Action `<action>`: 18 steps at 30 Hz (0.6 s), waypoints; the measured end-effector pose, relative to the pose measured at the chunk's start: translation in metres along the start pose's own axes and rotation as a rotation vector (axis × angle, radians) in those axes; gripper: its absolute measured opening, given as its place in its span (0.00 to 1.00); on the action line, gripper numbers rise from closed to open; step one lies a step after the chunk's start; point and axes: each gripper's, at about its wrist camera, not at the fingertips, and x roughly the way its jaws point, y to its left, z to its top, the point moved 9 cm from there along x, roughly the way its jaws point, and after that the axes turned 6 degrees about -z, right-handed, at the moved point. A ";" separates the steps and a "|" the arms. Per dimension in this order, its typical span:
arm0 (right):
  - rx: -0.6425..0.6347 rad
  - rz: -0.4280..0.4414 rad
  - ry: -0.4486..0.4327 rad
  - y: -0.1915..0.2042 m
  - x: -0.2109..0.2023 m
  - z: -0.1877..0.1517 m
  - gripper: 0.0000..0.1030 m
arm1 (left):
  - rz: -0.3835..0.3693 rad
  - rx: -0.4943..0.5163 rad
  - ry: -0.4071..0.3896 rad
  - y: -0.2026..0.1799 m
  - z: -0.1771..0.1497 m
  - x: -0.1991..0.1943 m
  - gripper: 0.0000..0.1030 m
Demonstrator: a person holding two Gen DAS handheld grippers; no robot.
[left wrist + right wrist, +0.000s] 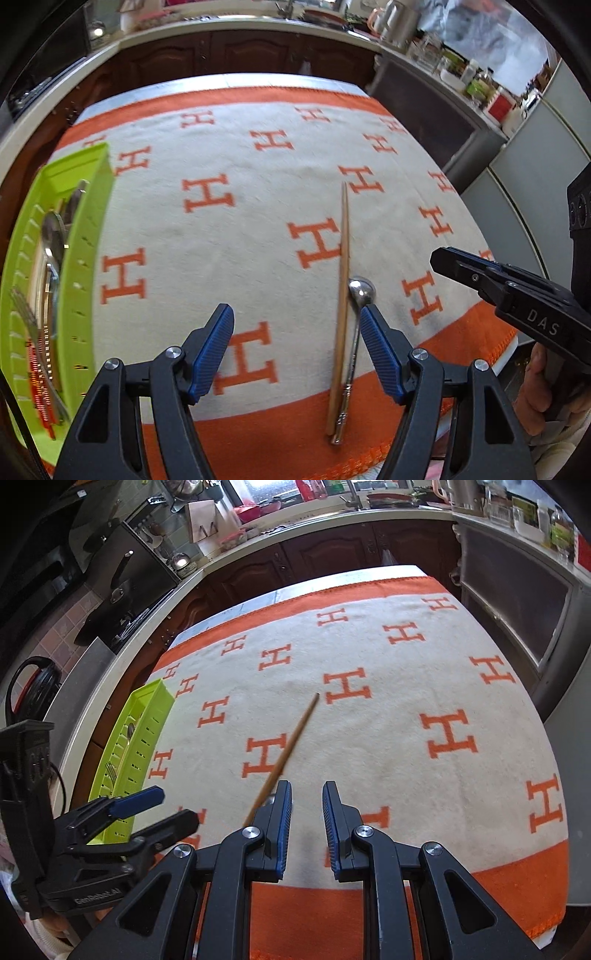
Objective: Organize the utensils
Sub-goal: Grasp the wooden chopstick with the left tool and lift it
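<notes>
We had the left gripper (297, 349) spread wide and empty above the near edge of the orange-and-cream cloth (221, 240). The chopstick (341, 295) and the metal spoon (356, 332) lay side by side, touching, just inside its right finger, long axes running near to far. The right gripper (307, 825) was narrowed to a slim gap with nothing between its pads; the chopstick lay to its left, partly hidden behind the left finger. The green tray (85, 258), already holding cutlery, sat at the far left. We judged the left hand nearer, needing only a small shift right to straddle the pair.
</notes>
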 end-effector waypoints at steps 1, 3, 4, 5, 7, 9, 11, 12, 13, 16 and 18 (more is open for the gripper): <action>0.009 0.003 0.004 -0.004 0.001 -0.002 0.17 | -0.002 0.003 0.014 -0.002 -0.001 0.005 0.67; 0.023 0.008 0.009 -0.012 0.004 -0.005 0.17 | -0.001 0.017 0.041 -0.008 -0.003 0.015 0.66; 0.027 0.008 0.010 -0.015 0.005 -0.006 0.17 | 0.003 0.025 0.052 -0.011 -0.004 0.019 0.63; 0.030 0.010 0.012 -0.018 0.006 -0.007 0.17 | 0.010 0.036 0.067 -0.014 -0.006 0.023 0.59; 0.033 0.010 0.014 -0.023 0.008 -0.009 0.17 | 0.025 0.057 0.098 -0.018 -0.009 0.031 0.48; 0.042 0.020 0.019 -0.027 0.010 -0.011 0.17 | 0.063 0.075 0.131 -0.019 -0.014 0.039 0.38; 0.050 0.027 0.019 -0.030 0.011 -0.012 0.17 | 0.098 0.101 0.118 -0.020 -0.011 0.041 0.35; 0.052 0.029 0.019 -0.031 0.011 -0.012 0.17 | 0.107 0.110 0.123 -0.021 -0.011 0.042 0.35; 0.054 0.031 0.019 -0.032 0.012 -0.013 0.17 | 0.117 0.117 0.121 -0.021 -0.011 0.043 0.35; 0.059 0.042 0.024 -0.034 0.015 -0.014 0.17 | 0.143 0.143 0.124 -0.024 -0.009 0.044 0.35; 0.060 0.045 0.028 -0.035 0.017 -0.016 0.17 | 0.153 0.150 0.123 -0.026 -0.007 0.045 0.36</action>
